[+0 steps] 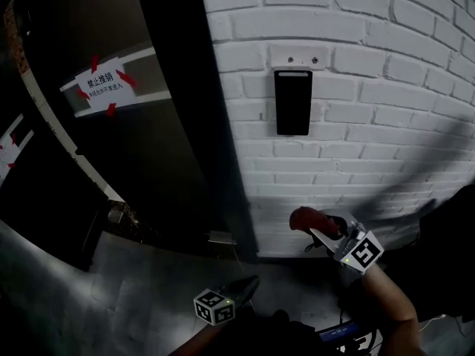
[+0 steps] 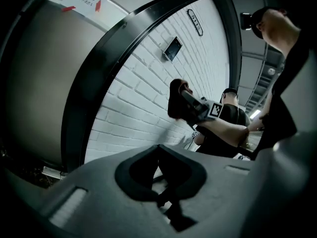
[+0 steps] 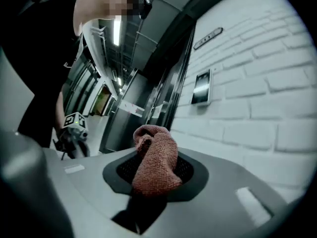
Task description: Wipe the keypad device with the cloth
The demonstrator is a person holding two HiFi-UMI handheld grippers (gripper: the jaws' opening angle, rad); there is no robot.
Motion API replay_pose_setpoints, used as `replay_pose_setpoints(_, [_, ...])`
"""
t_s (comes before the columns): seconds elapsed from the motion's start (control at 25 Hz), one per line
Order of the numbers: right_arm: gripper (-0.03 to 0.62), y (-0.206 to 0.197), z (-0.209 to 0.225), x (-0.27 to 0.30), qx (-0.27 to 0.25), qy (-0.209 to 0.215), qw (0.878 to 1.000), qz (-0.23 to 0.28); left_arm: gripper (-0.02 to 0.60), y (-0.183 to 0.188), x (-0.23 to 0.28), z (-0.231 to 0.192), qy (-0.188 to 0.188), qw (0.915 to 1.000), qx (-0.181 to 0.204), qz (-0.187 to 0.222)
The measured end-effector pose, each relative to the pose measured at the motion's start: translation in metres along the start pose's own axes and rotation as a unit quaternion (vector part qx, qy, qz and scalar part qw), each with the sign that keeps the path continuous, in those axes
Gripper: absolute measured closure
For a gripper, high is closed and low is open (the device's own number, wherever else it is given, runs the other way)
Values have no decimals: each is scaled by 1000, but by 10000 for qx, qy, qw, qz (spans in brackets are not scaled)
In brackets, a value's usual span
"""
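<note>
The black keypad device (image 1: pixel 293 102) hangs on the white brick wall (image 1: pixel 371 147); it also shows small in the left gripper view (image 2: pixel 173 48) and the right gripper view (image 3: pixel 202 87). A reddish-brown cloth (image 1: pixel 305 219) is bunched in my right gripper (image 1: pixel 317 230), which is shut on it below the device and away from the wall. Seen along the right gripper's jaws, the cloth (image 3: pixel 155 158) stands up from between them. My left gripper (image 1: pixel 250 282) is low, near the floor, with its dark jaws (image 2: pixel 166 202) closed and nothing in them.
Left of the wall stands a dark curved door frame (image 1: pixel 200 124) and a metal door with a white paper notice (image 1: pixel 102 86) taped on in red. A small plate (image 2: pixel 194 22) is fixed higher on the wall. Another person (image 2: pixel 232 118) stands behind.
</note>
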State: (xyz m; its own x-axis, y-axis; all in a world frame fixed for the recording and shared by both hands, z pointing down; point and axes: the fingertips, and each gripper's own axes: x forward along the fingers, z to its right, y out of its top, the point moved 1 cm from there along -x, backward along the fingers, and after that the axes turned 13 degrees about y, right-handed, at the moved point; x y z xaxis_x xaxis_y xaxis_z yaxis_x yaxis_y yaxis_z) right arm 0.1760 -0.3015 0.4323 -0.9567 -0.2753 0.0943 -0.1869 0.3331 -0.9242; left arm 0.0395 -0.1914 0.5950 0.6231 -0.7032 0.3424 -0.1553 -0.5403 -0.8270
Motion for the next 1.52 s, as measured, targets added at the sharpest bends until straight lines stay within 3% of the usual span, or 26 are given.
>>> replay_pose_setpoints(0.08, [487, -41, -42, 4, 469, 472, 9977, -100, 577, -5, -5, 1, 125, 9999, 33, 15])
replay_pose_setpoints(0.16, [487, -76, -79, 0, 1143, 645, 9912, -159, 577, -12, -11, 4, 225, 9997, 48, 31])
replay_pose_setpoints(0.32, [487, -122, -131, -19, 2328, 331, 9718, -172, 577, -26, -21, 5, 272, 9996, 70, 9])
replay_pose_setpoints(0.56, [487, -149, -211, -31, 3087, 7, 9507, -301, 577, -48, -41, 7, 45, 9999, 89, -105])
replay_pose_setpoints(0.92, [487, -111, -328, -1, 3532, -384, 9347, -122, 577, -104, -121, 7, -160, 9995, 132, -227])
replay_pose_setpoints(1.2, [487, -71, -409, 2, 3721, -824, 9245, -17, 577, -152, -174, 30, -659, 9968, 248, -369])
replay_pose_setpoints(1.52, [487, -49, -456, 0, 3574, -985, 9286, -174, 577, -181, -204, 49, -943, 9942, 346, -384])
